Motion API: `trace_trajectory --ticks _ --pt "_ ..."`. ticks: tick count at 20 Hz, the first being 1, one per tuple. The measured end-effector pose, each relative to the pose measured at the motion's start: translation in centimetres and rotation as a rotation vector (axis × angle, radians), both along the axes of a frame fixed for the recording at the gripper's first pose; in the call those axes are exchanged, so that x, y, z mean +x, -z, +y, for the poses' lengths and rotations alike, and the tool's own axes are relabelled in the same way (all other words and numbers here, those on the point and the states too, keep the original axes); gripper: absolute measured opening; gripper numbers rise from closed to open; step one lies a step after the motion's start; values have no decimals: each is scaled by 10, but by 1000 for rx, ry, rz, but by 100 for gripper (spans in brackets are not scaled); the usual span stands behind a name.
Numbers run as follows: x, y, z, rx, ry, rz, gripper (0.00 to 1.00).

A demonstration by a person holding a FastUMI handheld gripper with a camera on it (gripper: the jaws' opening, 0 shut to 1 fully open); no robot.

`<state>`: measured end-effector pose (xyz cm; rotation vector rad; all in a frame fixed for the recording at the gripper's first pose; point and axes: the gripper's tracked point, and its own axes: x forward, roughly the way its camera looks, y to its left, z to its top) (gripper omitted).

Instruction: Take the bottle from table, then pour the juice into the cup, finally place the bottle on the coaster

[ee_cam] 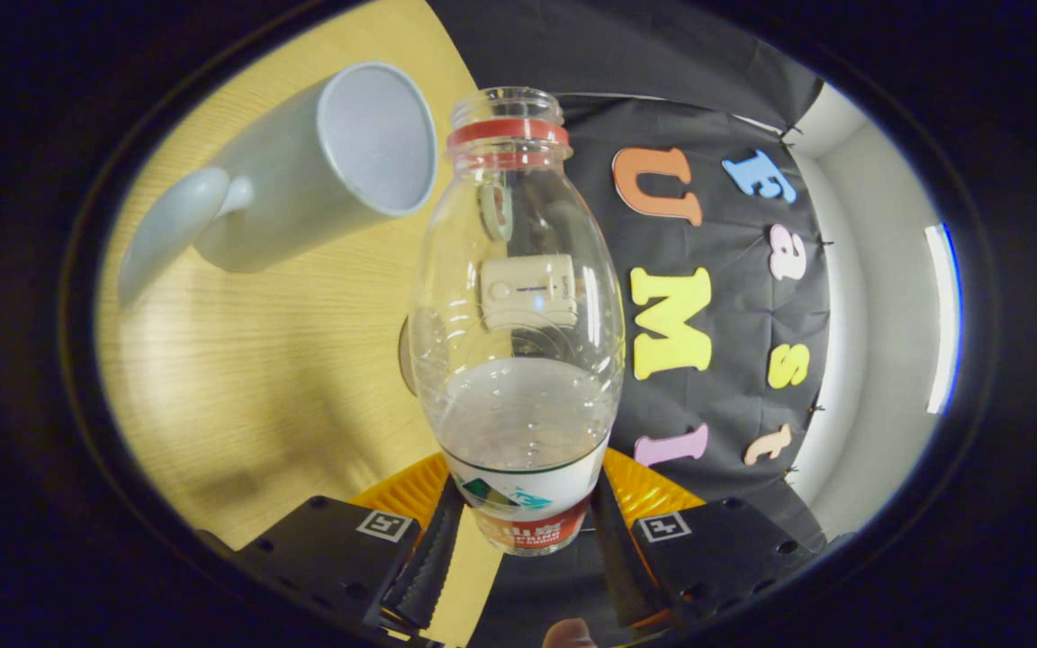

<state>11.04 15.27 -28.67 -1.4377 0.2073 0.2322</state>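
The gripper is clamping the uncapped bottle by its base, lifted over the table's far edge. The cup is waiting just beside its mouth. Tipping slowly over the rim should avoid spills.

A tabletop of pale wood grain is seen, its far edge set against the black cloth wall. A light grey cup with a handle is stood on it, well in from that edge. A dark round rim, mostly hidden, is glimpsed near the edge. The bottle is held clear of the tabletop, pinched by both fingers of the gripper.
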Motion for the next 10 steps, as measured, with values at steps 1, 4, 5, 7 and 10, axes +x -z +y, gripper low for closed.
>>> trace_trajectory --ticks 1,4,5,7,10 --pt "0 -1 1 -19 -8 -6 76" --pt "2 -3 -2 -50 -8 -17 76" --pt "3 -4 -4 -58 -6 -20 76" --pt "2 -6 -6 -76 -6 -26 76" --pt "3 -11 -5 -105 -14 -40 76"
